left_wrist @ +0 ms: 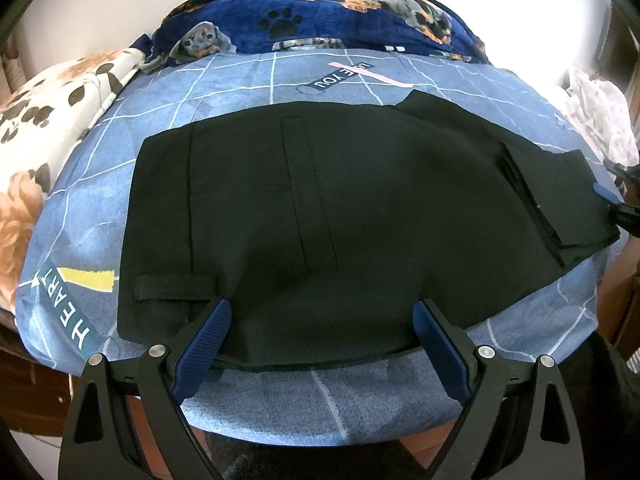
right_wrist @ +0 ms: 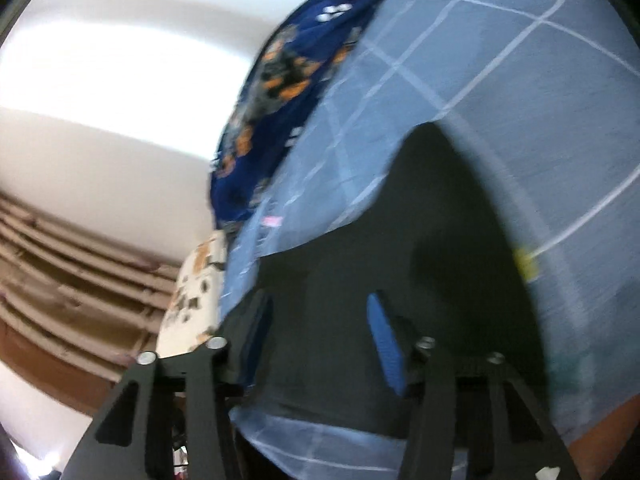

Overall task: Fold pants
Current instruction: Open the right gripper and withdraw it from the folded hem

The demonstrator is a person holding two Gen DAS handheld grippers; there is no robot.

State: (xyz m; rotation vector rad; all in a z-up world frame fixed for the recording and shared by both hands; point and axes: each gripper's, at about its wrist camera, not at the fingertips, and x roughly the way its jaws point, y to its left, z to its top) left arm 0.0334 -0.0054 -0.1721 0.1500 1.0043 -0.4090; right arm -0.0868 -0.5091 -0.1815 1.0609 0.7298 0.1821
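Black pants [left_wrist: 360, 208] lie folded flat on a blue grid-pattern bedsheet [left_wrist: 240, 80], waistband and a belt loop [left_wrist: 176, 287] to the left, the stacked leg ends [left_wrist: 560, 204] to the right. My left gripper [left_wrist: 323, 308] stands open over the near edge of the pants, with nothing pinched between its blue pads. In the blurred right wrist view my right gripper [right_wrist: 318, 305] is open above the dark pants [right_wrist: 420, 248], its jaws apart and empty. One of its blue pads [left_wrist: 605, 193] shows beside the leg ends in the left wrist view.
A navy dog-print blanket [left_wrist: 340, 12] is heaped along the back of the bed. A cream paw-print blanket [left_wrist: 52, 120] lies at the left and a white-pink cloth [left_wrist: 600, 120] at the right. The bed's near edge [left_wrist: 320, 420] is just below the pants.
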